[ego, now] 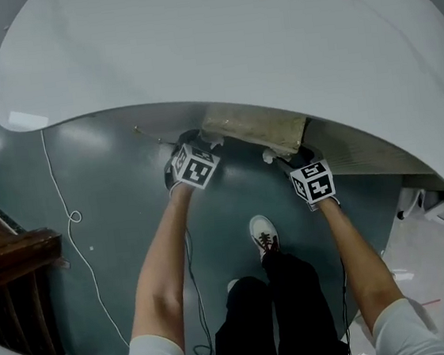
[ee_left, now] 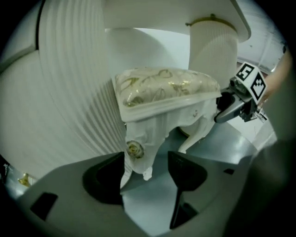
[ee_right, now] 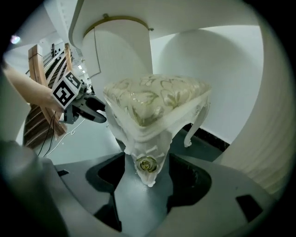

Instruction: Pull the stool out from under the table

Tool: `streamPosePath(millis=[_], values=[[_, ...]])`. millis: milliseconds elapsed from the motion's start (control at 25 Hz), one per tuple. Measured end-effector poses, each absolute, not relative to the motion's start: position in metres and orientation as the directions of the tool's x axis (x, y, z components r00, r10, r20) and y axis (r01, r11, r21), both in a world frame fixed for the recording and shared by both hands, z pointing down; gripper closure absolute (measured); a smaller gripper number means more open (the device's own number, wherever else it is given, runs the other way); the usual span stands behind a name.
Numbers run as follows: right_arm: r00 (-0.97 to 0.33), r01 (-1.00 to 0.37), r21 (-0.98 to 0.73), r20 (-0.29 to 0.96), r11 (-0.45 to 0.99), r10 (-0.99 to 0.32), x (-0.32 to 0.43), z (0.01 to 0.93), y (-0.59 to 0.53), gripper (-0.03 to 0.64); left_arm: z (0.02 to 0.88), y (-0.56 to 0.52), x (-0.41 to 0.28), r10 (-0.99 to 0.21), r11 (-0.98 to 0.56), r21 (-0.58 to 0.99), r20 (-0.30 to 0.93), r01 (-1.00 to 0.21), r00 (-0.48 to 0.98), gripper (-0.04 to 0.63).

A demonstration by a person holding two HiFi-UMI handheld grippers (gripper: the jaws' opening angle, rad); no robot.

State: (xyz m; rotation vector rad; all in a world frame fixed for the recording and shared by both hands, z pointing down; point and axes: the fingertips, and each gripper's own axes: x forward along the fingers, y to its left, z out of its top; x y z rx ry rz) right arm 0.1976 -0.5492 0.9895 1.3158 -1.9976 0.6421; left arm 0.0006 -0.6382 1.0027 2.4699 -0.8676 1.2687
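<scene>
Left gripper (ee_left: 145,169) and right gripper (ee_right: 147,175) fingers gape wide, each loosely straddling a carved corner of the cushioned stool (ego: 254,127) beneath the bench (ego: 230,36).

Stool (ego: 254,127) stands under table (ego: 230,36), between left gripper (ego: 195,148) and right gripper (ego: 288,161).

The glossy white round bench top (ego: 230,36) overhangs the cream upholstered stool with carved white legs (ego: 254,127), closing off any approach from above. A ribbed white pedestal (ee_left: 69,92) blocks the far side. The grey floor (ego: 119,184) on the person's side lies open, apart from a thin white cable (ego: 73,217) at left and a white shoe (ego: 263,232).
</scene>
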Motion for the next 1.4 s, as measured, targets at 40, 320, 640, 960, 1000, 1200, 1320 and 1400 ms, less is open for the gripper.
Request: streamPosePath(millis=[40, 320, 640, 960, 1000, 1200, 1320, 1400], values=[[-0.275, -0.926, -0.036, 0.745, 0.376, -0.607, 0.197, 0.992, -0.552, 0.324, 1.004, -0.644, 0.003, -0.41, -0.79, -0.063, 0.794, -0.61, 0.449, 0.307], [-0.234, -0.938, 0.001, 0.736, 0.346, -0.635, 0.198, 0.993, -0.554, 0.357, 1.008, -0.649, 0.008, -0.415, -0.785, -0.062, 0.792, -0.616, 0.449, 0.344], [-0.211, -0.949, -0.013, 0.767, 0.314, -0.605, 0.19, 0.99, -0.525, 0.376, 1.006, -0.614, -0.007, -0.387, -0.787, -0.045, 0.813, -0.615, 0.436, 0.359], [-0.209, -0.944, -0.002, 0.779, 0.331, -0.591, 0.167, 0.986, -0.457, 0.387, 1.004, -0.543, -0.033, -0.37, -0.775, -0.013, 0.82, -0.632, 0.437, 0.36], [-0.212, -0.943, -0.006, 0.783, 0.333, -0.585, 0.164, 0.984, -0.447, 0.387, 1.003, -0.533, -0.035, -0.362, -0.777, -0.01, 0.825, -0.63, 0.434, 0.36], [-0.219, -0.947, -0.028, 0.787, 0.321, -0.576, 0.152, 0.976, -0.406, 0.387, 0.996, -0.494, -0.046, -0.34, -0.786, -0.012, 0.843, -0.618, 0.417, 0.36], [-0.221, -0.945, -0.032, 0.795, 0.325, -0.566, 0.146, 0.975, -0.381, 0.388, 0.994, -0.467, -0.053, -0.335, -0.776, 0.013, 0.839, -0.63, 0.429, 0.36], [-0.227, -0.944, -0.04, 0.802, 0.329, -0.553, 0.141, 0.974, -0.363, 0.388, 0.994, -0.448, -0.058, -0.325, -0.771, 0.027, 0.843, -0.636, 0.429, 0.36]])
